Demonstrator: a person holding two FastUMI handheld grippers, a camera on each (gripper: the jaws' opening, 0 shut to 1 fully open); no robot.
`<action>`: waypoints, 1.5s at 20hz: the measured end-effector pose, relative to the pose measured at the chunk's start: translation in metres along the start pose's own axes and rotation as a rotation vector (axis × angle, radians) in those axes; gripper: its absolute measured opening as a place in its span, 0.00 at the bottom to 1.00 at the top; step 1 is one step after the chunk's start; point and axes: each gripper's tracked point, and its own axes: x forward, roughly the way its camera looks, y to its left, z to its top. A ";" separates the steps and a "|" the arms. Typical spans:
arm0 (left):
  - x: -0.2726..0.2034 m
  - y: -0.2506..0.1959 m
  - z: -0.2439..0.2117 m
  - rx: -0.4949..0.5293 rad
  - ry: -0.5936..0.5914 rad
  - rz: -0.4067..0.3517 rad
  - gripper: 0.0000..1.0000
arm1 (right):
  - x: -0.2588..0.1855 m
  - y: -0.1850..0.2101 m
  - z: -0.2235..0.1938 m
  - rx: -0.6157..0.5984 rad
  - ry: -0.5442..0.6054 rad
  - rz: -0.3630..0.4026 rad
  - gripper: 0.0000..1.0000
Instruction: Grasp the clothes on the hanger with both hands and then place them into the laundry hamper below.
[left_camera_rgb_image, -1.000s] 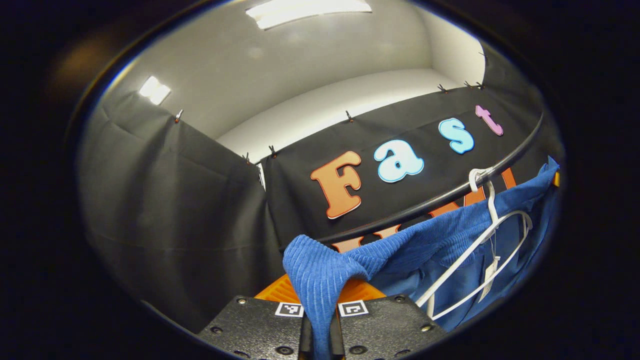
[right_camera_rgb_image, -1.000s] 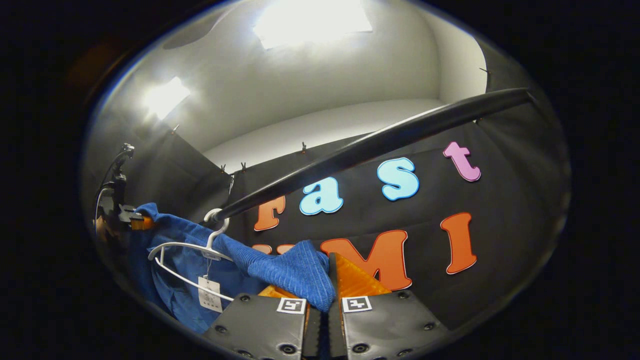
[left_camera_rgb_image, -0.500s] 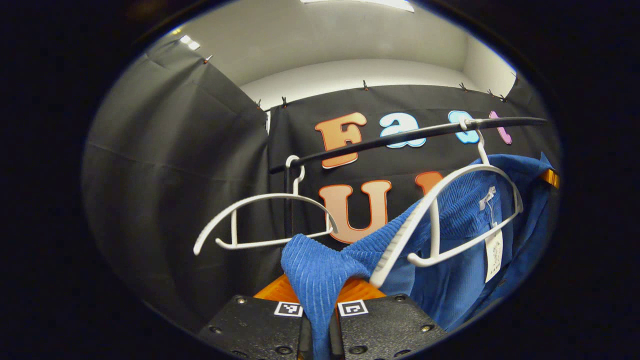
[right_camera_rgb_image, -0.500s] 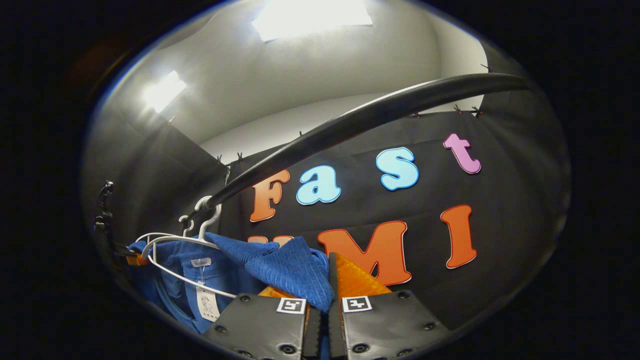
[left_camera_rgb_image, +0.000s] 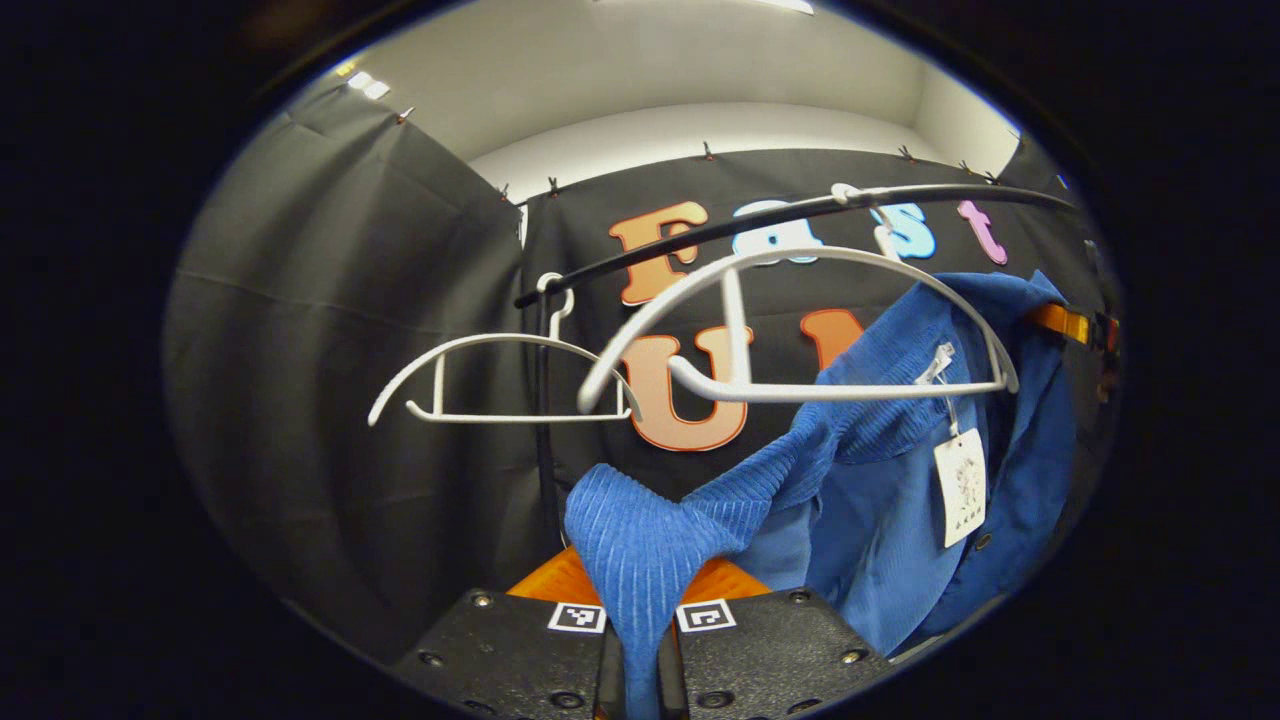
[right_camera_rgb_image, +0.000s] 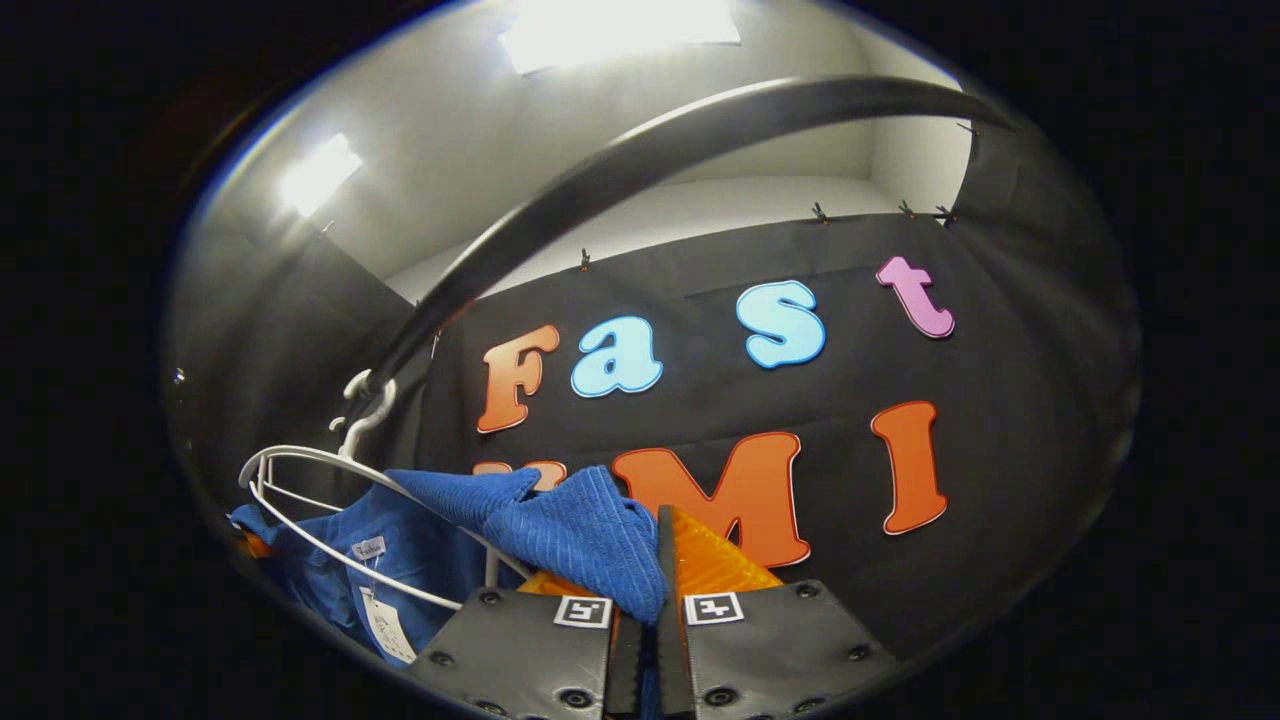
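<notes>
Up close, the shirt is blue, ribbed like fine corduroy, soft and folded into ridges where it is pinched; a white paper tag on a string hangs at its collar; in the left gripper view the left gripper has its fingers closed tight on a bunched corner of the cloth, which spills up and over between them; the rest of the garment stretches off to the right, draped partly over the right end of a thin white hanger, smooth and curved, its left shoulder bare; a second hanger, same make, hangs bare beside it on the black rail, a slim round bar; in the right gripper view the right gripper likewise clamps a ribbed fold of the shirt, fingers all but together with cloth between; the garment trails left under the white hanger; rail arcs overhead, thick and matte.
</notes>
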 end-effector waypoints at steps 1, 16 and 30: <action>-0.003 -0.012 -0.006 0.005 0.013 -0.021 0.11 | 0.009 -0.012 -0.016 -0.009 0.040 -0.019 0.13; -0.023 -0.089 -0.067 -0.016 0.144 -0.149 0.12 | -0.054 -0.067 -0.111 0.029 0.311 -0.082 0.13; -0.069 -0.240 -0.242 -0.318 0.631 -0.366 0.12 | -0.194 0.095 -0.315 0.103 0.857 0.204 0.13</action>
